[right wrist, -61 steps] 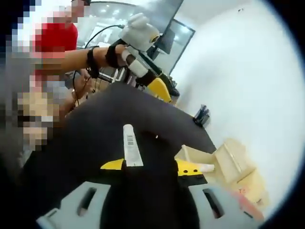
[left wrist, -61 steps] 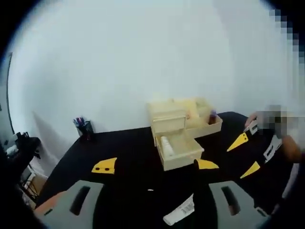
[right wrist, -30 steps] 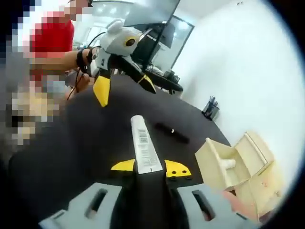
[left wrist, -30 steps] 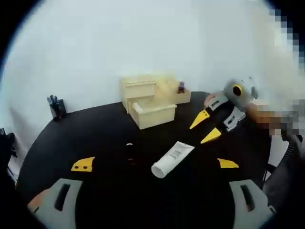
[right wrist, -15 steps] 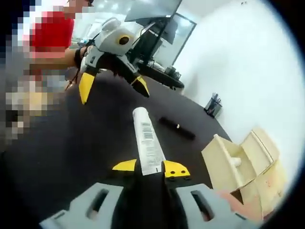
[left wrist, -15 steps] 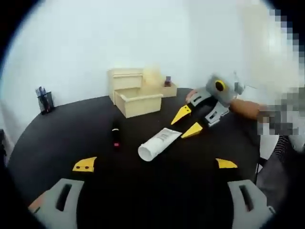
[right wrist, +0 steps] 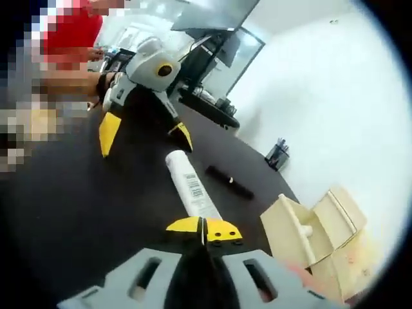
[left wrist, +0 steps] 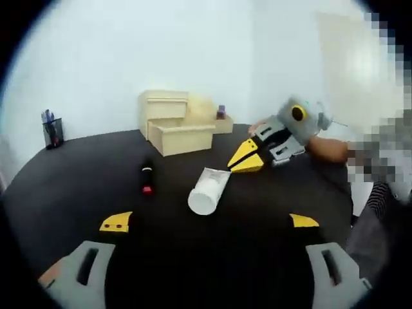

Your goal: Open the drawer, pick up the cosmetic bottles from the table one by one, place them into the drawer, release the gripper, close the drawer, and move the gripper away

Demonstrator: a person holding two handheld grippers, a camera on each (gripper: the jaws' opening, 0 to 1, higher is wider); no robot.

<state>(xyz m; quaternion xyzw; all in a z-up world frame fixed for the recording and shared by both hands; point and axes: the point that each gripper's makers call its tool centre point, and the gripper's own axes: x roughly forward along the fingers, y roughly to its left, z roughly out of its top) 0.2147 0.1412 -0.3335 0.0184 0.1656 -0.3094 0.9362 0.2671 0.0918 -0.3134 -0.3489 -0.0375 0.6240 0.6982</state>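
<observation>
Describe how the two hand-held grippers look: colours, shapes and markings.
Both grippers have grey bodies with slotted jaw arms and yellow wedge-shaped tips. The left gripper carries a whitish rounded housing with a yellow-ringed dark disc. The right gripper shows the same grey housing and yellow ring.

Left gripper (left wrist: 209, 222) spread wide, right gripper (right wrist: 203, 228) pinched.

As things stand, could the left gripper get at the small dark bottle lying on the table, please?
Probably yes. The small dark bottle lies on bare table ahead of the left gripper, whose jaws stand wide open; the white tube beside it is apart from it.
</observation>
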